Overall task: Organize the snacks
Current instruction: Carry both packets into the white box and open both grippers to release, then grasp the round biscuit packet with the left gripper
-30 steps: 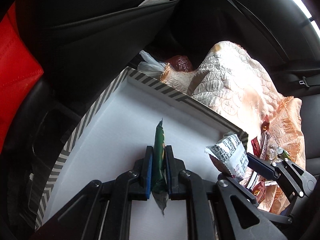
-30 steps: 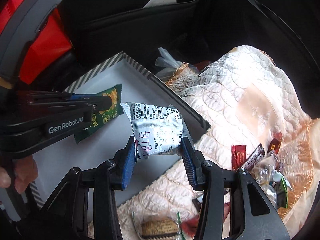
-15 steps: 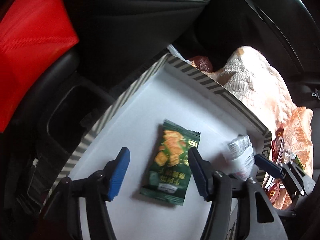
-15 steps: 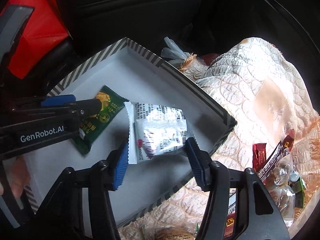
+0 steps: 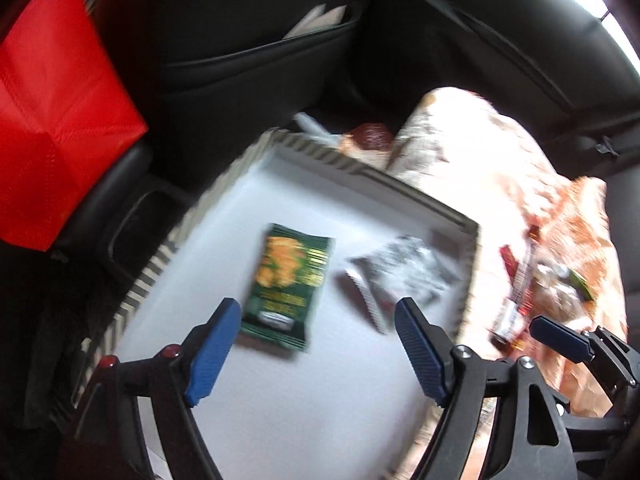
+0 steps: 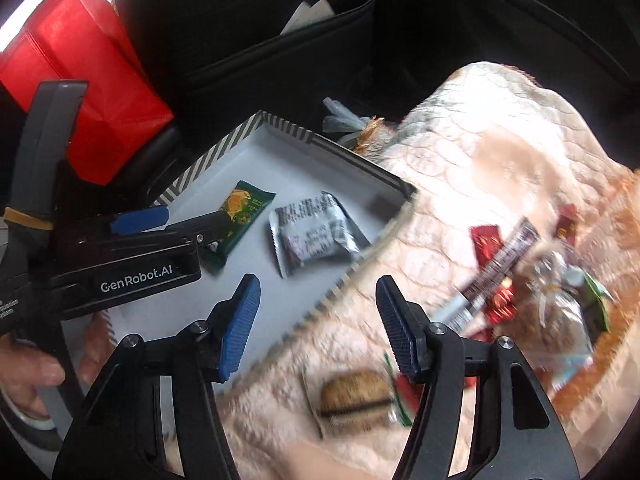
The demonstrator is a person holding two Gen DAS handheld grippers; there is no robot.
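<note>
Left gripper (image 5: 316,344): jaws wide apart and just been opening; nothing between the pads, which hang above the box floor at the lower centre of the left wrist view.
Right gripper (image 6: 318,328): jaws apart, nothing clamped; it hangs over the box's near striped edge and the quilt, lower centre of the right wrist view.
Box (image 5: 280,148): shallow, white inside, striped rim; fills the middle of the left wrist view.
Green snack packet (image 5: 286,284): lies flat on the box floor, just above the left gripper's left pad in the frame.
Silver snack packet (image 5: 400,272): lies in the box to the right of the green one, near the right wall, apart from it.
Quilt (image 6: 480,168): pale, padded, right of the box.
Loose snacks (image 6: 520,280): a blurred heap on the quilt at the right; one biscuit pack (image 6: 354,404) lies at the lower centre.
Red bag (image 5: 52,112): upper left.
Person's hand (image 6: 36,368): lower left, on the left gripper's handle.
</note>
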